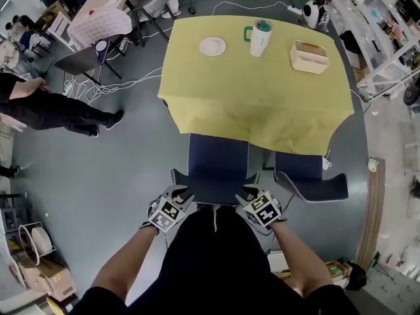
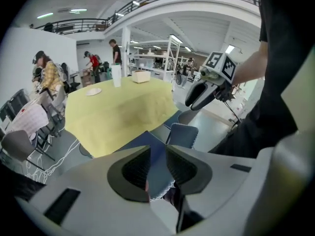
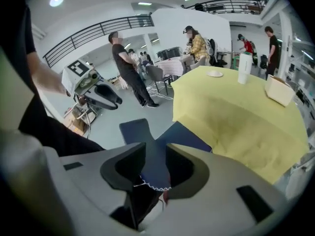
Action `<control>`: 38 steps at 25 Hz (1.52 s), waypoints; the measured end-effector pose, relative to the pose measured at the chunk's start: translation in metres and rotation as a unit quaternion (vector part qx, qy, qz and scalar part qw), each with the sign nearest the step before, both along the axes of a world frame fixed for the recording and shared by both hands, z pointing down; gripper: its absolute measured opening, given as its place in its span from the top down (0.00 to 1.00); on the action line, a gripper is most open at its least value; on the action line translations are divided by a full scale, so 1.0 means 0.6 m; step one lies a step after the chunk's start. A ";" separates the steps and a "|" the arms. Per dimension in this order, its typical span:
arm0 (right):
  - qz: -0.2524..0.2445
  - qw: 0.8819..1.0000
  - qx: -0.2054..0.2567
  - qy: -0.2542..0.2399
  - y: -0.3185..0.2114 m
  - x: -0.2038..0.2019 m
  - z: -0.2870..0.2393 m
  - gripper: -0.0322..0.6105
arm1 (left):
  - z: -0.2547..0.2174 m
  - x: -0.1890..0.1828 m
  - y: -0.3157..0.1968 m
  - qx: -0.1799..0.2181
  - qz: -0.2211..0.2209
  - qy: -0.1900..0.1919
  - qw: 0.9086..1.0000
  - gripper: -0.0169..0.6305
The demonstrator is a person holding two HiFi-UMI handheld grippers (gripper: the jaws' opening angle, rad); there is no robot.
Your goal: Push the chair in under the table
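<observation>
Blue-seated chair (image 1: 216, 163) sits half out from the yellow-clothed tabletop (image 1: 256, 90). The left gripper (image 1: 182, 193) and right gripper (image 1: 249, 193) straddle its backrest top edge (image 1: 213, 201) with fingers apart, not clamped, so this looks like the grasp step: next, close and shove straight forward. Chair legs are hidden under the seat and the table's legs under the cloth; pad-to-fabric contact is hard to judge.

Both arms reach forward and down — left tool (image 1: 180, 194) and right tool (image 1: 249, 194) side by side, jaws apart.
</observation>
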State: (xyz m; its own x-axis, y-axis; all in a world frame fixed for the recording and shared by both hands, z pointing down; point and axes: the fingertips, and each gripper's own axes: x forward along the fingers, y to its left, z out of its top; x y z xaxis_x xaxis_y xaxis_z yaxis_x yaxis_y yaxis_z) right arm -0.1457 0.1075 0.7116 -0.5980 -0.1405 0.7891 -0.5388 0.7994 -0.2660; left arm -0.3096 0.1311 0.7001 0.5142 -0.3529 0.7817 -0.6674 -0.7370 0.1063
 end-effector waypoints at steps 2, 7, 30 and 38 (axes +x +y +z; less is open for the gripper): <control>-0.039 0.999 0.001 0.023 0.017 -0.007 0.018 0.73 | 0.023 -0.003 0.013 -0.011 0.027 -0.011 1.000 0.84; -0.107 0.991 0.000 0.078 0.055 -0.017 0.067 0.70 | 0.072 -0.007 0.041 -0.035 0.088 -0.034 0.995 0.81; -0.151 0.977 -0.014 0.147 0.106 -0.016 0.180 0.68 | 0.173 -0.009 0.086 -0.093 0.147 -0.033 0.984 0.76; -0.150 0.977 -0.016 0.151 0.107 -0.018 0.181 0.68 | 0.188 -0.011 0.087 -0.084 0.186 -0.071 0.976 0.75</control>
State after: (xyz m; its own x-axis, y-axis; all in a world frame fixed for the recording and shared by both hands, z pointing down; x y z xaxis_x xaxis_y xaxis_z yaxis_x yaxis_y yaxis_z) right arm -0.1565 0.1720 0.8201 -0.3470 0.0325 0.9373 -0.3386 0.9277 -0.1575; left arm -0.3163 0.1836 0.8127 0.4646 -0.0223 0.8853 -0.3733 -0.9114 0.1730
